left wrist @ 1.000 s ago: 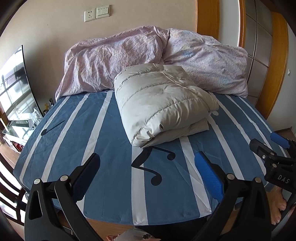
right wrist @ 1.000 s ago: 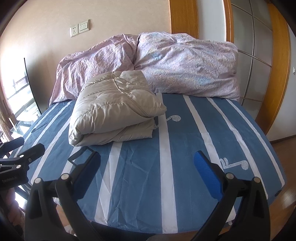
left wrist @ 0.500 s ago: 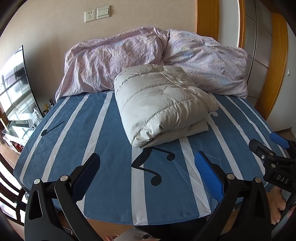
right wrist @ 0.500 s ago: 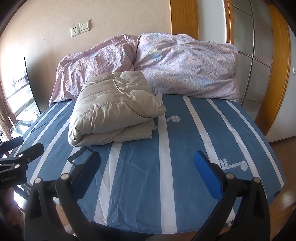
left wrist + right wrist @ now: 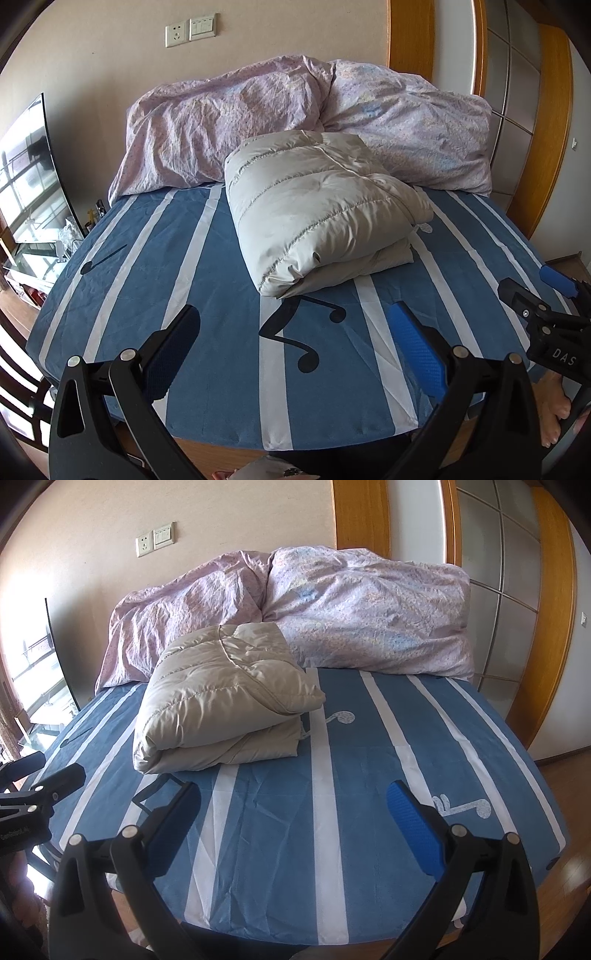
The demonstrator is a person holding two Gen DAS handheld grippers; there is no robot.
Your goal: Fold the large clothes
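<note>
Beige quilted puffer jacket lies folded on the blue white-striped bed; left claw and right claw hover wide, empty.

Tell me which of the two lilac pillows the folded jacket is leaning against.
The left-hand pillow, under the wall socket. The folded jacket has its far end tucked against that one's front, while the right-hand pillow sits beside it, by the wooden frame.
</note>
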